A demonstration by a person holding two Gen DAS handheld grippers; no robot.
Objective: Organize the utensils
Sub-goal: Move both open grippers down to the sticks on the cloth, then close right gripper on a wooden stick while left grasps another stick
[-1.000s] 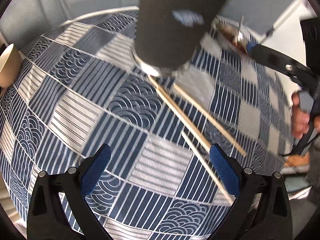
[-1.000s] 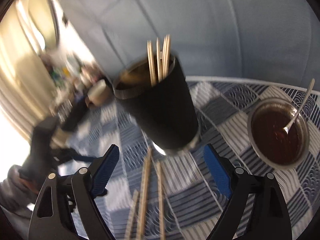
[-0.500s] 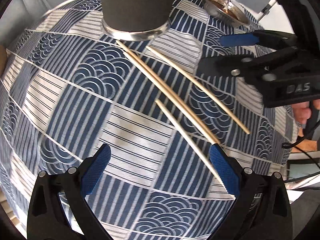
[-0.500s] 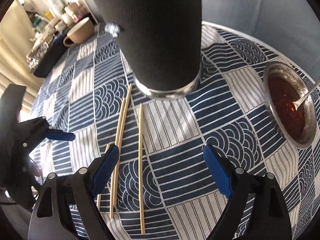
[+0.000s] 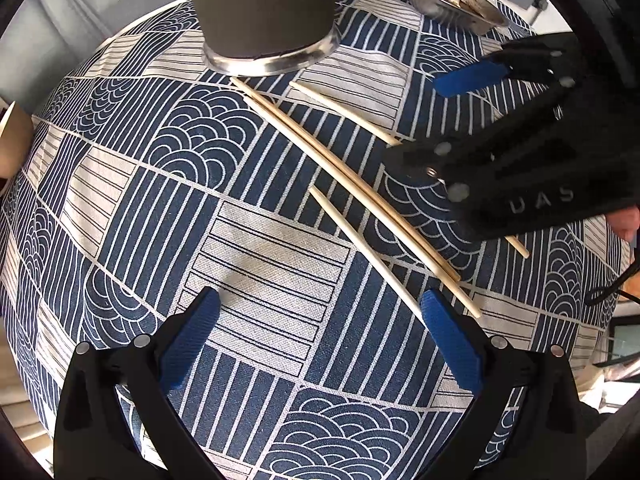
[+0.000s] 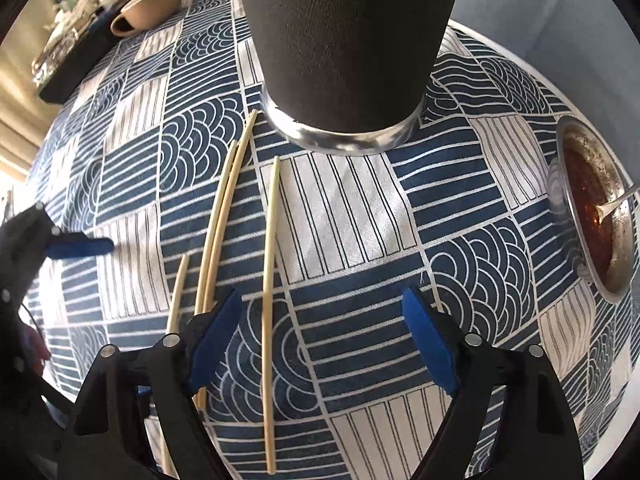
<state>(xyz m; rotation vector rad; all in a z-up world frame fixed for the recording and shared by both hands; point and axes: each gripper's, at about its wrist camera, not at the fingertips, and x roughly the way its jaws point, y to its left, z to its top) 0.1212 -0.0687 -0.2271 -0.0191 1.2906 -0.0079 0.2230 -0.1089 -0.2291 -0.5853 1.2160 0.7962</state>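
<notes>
Right wrist: one chopstick (image 6: 269, 264) lies between the closing, empty right tool (image 6: 322, 316).

You had four chopsticks (image 6: 269, 248) lying on the tablecloth (image 6: 344, 208) just in front of the upright holder (image 6: 344, 40). A sauce dish (image 6: 592, 208) with a spoon (image 6: 616, 202) in it sat to the right, and a mug (image 6: 148, 8) stood far back left.

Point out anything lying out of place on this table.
Four loose chopsticks lie scattered on the patterned tablecloth in front of the dark holder cup, not in it. Two lie side by side, two apart. Nothing looks spilled or broken.
</notes>
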